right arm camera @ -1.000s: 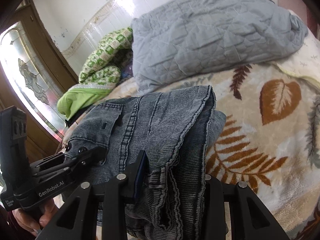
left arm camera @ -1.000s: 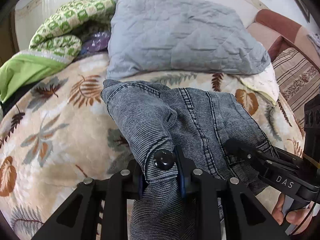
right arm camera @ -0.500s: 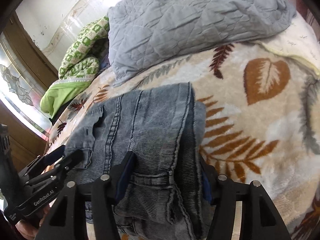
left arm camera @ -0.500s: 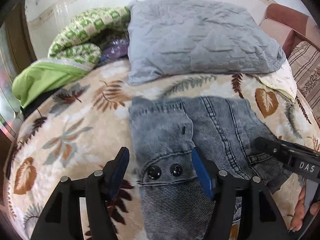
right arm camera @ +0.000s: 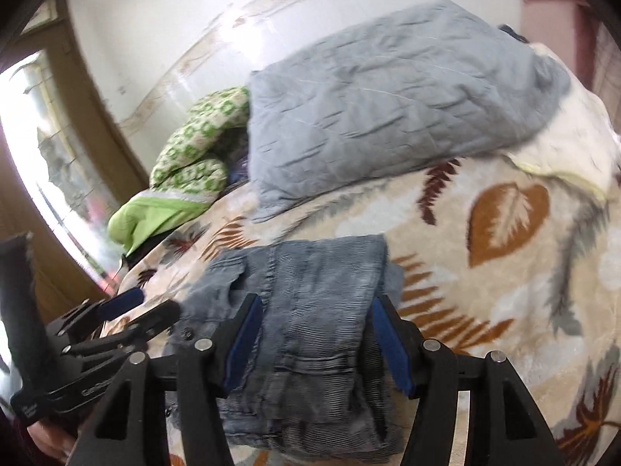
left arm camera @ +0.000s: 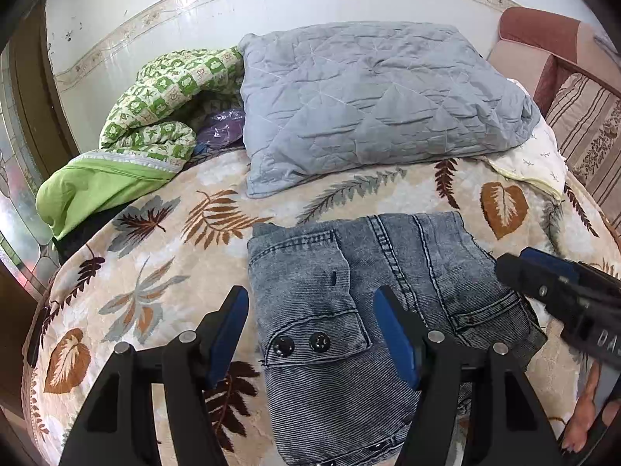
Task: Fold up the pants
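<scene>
Both grippers have let go of the jeans since a moment ago: the denim that was pinched and lifted between the pads now lies flat on the bed, and both sets of jaws have just been opening. The left gripper [left arm camera: 310,322] stands wide, its blue pads clear of the cloth on either side of the flap with two black buttons [left arm camera: 300,343], holding nothing. The right gripper [right arm camera: 314,343] is also parted, its pads either side of the folded right edge of the pants [right arm camera: 310,310]; the picture is blurred, so I cannot tell whether the pads brush the cloth, but it is not clamped. The pants [left arm camera: 368,291] sit folded in a compact grey-blue stack near the front edge of the leaf-patterned blanket [left arm camera: 155,272], just ahead of both tools. A hand [left arm camera: 586,411] shows under the right tool. Beyond the jeans lies a quilted grey pillow [left arm camera: 368,97], with a green checked quilt [left arm camera: 163,105] bundled to its left against the white wall.
</scene>
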`<move>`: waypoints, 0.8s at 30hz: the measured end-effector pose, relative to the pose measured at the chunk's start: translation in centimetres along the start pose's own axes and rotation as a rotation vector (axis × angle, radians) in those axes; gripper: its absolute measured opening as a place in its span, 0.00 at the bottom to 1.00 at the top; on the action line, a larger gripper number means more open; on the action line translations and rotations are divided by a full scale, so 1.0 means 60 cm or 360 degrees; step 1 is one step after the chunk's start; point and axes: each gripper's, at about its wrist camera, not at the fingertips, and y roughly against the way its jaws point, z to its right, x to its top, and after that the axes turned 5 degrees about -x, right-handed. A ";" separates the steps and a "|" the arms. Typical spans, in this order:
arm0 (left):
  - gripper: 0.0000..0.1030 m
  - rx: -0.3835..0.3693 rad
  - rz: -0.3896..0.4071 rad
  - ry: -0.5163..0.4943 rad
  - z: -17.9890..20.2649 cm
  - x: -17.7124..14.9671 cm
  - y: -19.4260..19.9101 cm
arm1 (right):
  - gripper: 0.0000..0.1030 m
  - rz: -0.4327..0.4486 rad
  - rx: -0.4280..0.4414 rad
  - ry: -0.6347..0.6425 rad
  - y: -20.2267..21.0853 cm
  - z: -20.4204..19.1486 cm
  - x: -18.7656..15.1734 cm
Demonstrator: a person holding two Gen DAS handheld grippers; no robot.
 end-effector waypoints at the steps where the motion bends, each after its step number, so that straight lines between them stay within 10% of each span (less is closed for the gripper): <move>1: 0.66 -0.0001 -0.0013 -0.0001 0.000 -0.001 -0.005 | 0.60 -0.0013 -0.0001 0.0012 -0.003 -0.004 -0.001; 24: 0.75 0.0008 -0.0251 0.0021 -0.020 -0.043 -0.092 | 0.62 -0.0364 -0.0106 0.0021 -0.090 -0.003 -0.048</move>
